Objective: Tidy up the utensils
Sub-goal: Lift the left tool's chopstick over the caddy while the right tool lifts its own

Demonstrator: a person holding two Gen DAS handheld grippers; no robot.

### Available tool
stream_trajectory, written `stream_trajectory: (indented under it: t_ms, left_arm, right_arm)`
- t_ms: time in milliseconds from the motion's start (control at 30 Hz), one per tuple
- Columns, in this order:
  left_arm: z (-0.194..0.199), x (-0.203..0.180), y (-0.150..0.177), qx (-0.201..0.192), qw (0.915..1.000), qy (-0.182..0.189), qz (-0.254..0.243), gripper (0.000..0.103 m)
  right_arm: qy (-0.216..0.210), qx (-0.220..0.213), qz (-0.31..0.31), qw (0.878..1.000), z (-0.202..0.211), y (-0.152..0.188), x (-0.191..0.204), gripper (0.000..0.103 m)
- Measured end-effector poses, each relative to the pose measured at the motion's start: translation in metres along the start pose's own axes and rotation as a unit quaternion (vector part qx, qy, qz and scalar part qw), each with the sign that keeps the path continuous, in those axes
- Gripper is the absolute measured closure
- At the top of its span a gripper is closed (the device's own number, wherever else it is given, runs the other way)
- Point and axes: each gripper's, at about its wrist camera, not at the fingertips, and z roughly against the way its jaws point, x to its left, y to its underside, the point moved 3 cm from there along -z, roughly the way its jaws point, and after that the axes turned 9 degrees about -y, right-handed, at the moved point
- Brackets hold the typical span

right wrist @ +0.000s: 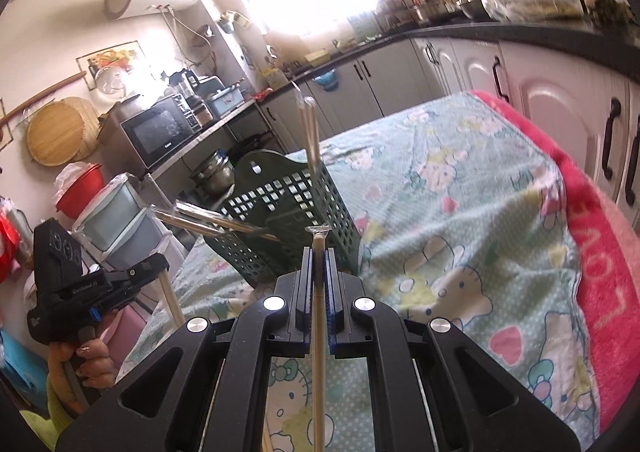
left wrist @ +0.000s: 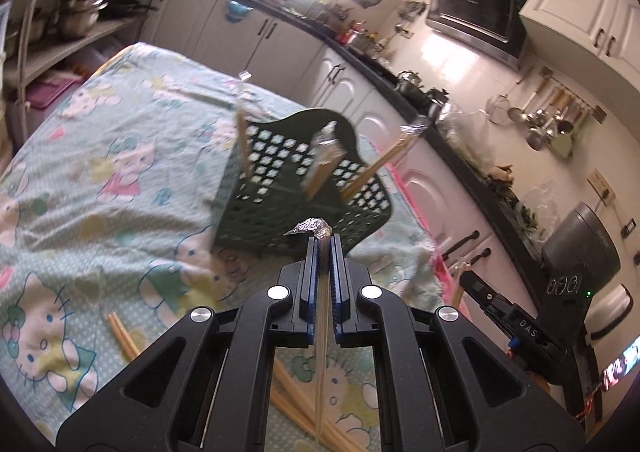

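— Between my left jaws, what do you hold?

— My left gripper is clamped on a thin pale wooden chopstick pair sealed in clear plastic wrap; its crinkled wrapper end sticks out just past my fingertips. My right gripper is clamped the same way on a second wrapped wooden chopstick pair, upright between the blue pads.

— And where do the utensils go?

— Straight ahead of both sets of jaws stands the dark green perforated plastic basket, resting on the mint cartoon-cat printed cloth. Several wrapped chopstick pairs already lean inside it, tilted out over the rim at different angles.

— Anything left outside it?

— Below my left jaws, loose bare wooden chopsticks lie flat on the cloth, more of them passing under my frame. Off to the right of my left jaws I see the other gripper, apart from the basket.
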Motion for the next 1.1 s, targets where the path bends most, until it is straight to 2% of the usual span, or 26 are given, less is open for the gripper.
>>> stream_trajectory:
  t_ms: [467,1100]
  left_arm:
    - [0.012,-0.044,-0.017,-0.036,0.9979,0.019,-0.050,0.100]
    - [0.023,-0.072,-0.042,-0.071,0.9937,0.025,-0.083,0.100]
  right_arm:
    - [0.015,-0.045,0.050,0.998,0.021,-0.012,0.018,0.097]
    - [0.018,-0.080,0.068,0.994,0.029,-0.037,0.023,0.097]
